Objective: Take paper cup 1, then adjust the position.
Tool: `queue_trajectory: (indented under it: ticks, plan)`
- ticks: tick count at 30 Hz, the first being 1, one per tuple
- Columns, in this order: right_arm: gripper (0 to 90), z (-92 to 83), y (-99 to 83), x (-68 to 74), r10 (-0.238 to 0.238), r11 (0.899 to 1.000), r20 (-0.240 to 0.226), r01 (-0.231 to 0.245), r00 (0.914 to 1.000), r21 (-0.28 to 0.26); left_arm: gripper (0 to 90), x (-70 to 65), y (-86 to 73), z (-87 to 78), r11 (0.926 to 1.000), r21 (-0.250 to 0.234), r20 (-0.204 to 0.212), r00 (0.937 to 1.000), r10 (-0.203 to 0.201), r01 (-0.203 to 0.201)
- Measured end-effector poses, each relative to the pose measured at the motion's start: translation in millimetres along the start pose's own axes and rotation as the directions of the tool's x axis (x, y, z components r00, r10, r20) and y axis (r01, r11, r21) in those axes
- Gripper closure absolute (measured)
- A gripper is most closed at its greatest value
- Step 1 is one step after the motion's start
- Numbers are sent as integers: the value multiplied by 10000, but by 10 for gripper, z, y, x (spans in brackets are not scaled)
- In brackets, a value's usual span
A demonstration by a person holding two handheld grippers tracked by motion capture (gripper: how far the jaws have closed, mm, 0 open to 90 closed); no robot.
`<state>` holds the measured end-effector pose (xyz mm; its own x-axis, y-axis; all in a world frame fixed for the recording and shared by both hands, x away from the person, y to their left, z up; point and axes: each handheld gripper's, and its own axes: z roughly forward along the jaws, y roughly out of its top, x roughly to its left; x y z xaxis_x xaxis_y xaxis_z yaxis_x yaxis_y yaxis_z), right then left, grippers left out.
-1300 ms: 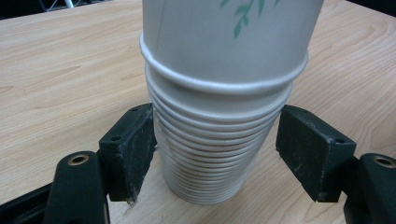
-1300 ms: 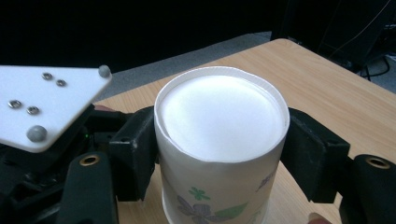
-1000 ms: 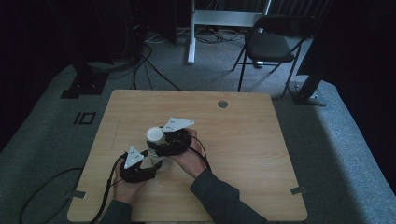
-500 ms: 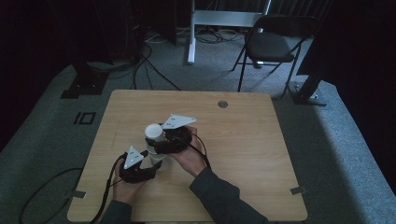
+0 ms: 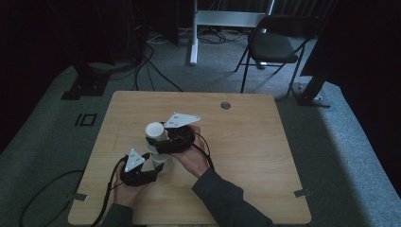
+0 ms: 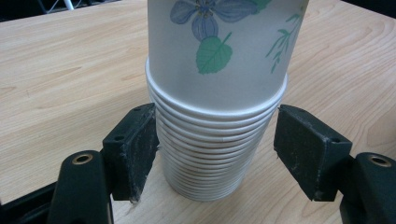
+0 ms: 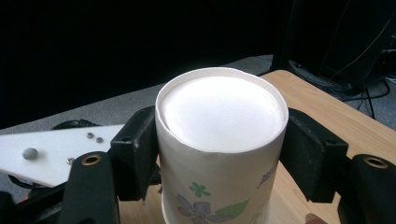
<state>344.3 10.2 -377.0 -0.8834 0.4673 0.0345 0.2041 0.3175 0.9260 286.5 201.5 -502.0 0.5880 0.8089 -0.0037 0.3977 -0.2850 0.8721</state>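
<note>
Paper flower-printed top cup (image 7: 219, 140), pinched by the right gripper (image 7: 219, 154), should lift straight while the left gripper (image 6: 215, 154), jaws slightly slack, steadies the white nested cup stack (image 6: 210, 154).

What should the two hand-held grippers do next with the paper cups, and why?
Probably the left hand-held gripper should close on the stack of cups. One pad touches it, but the other stands apart, so the stack isn't held. The right hand-held gripper already hugs the top cup, upside down with its bottom showing; lifting now might drag the whole stack.
</note>
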Motion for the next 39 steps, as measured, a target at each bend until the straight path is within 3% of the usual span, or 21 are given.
queue_trajectory:
  ticks: [13, 18, 29, 39]
  plan:
    - [326, -73, 147, 3, 40, 9994, -228, -47, 9997, -329, 308, 41, -39, -85, 10000, 19, -100, 9999, -53, 53]
    - [326, -130, 220, 16, 60, 9981, -296, -78, 9995, -605, 310, 69, -51, -129, 9996, -91, -98, 9996, -278, 277]
    - [326, -163, 293, -2, -1, 9970, -151, -11, 9999, -777, 312, 91, -58, -139, 9998, -20, -202, 9996, -197, 196]
    - [326, -140, 315, -192, 350, 9962, 321, -323, 9989, -809, 314, 151, -75, -200, 9991, -184, -393, 9985, -394, 387]
